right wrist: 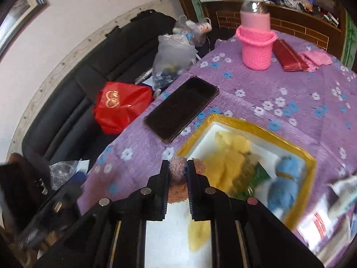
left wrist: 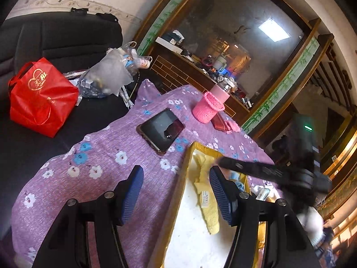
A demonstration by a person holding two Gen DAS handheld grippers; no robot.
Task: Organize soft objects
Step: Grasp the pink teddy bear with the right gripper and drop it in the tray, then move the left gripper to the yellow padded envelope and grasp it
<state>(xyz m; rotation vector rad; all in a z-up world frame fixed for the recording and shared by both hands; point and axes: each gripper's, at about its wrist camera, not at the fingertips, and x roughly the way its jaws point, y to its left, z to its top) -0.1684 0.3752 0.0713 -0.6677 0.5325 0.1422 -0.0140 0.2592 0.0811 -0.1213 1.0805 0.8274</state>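
Note:
A white box with a gold rim point(left wrist: 187, 167) point(right wrist: 245, 126) lies on the purple floral cloth. Inside it are a yellow cloth point(left wrist: 208, 212) point(right wrist: 229, 156), a blue plush toy point(right wrist: 284, 178) and a green item point(right wrist: 258, 175). My right gripper point(right wrist: 177, 164) is shut on a fluffy pink-brown plush toy point(right wrist: 177, 170) above the box's near left corner. My left gripper point(left wrist: 175, 170) stands open over the box's left rim, with nothing between its blue pads point(left wrist: 131, 192). In the left wrist view the right hand's tool is a dark blur point(left wrist: 274, 174) over the box.
A black phone point(left wrist: 161, 129) point(right wrist: 181, 108) lies left of the box. Behind it stand a pink bottle in a knitted sleeve point(left wrist: 209, 108) point(right wrist: 256, 47) and a red wallet point(right wrist: 290, 59). A red bag point(left wrist: 42, 98) and a plastic bag point(left wrist: 107, 76) sit on the black sofa.

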